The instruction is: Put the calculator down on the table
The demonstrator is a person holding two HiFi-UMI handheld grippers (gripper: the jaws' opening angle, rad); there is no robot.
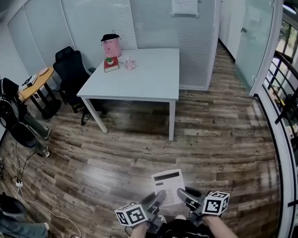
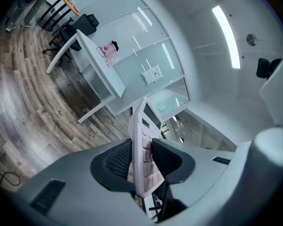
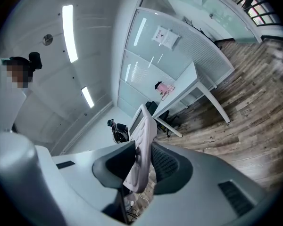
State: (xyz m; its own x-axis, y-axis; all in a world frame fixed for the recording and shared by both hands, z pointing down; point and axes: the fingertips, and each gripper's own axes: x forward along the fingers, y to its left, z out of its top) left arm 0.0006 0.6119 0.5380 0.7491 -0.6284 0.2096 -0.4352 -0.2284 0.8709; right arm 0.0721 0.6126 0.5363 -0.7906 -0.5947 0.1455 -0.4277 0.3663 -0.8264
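A white calculator (image 1: 168, 184) is held out over the wood floor at the bottom of the head view, back side up. My left gripper (image 1: 158, 198) is shut on its left edge and my right gripper (image 1: 183, 196) is shut on its right edge. In the left gripper view the calculator (image 2: 142, 149) stands edge-on between the black ribbed pads, keys showing. The right gripper view shows the calculator (image 3: 142, 145) pinched between the pads in the same way. The white table (image 1: 154, 81) stands well ahead across the floor.
On the table's far left corner sit a pink bag (image 1: 111, 45), a red book (image 1: 111, 64) and a small pink item (image 1: 129, 63). Black office chairs (image 1: 73, 73) stand left of the table, with a round side table (image 1: 37, 81). A railing (image 1: 288, 103) runs along the right.
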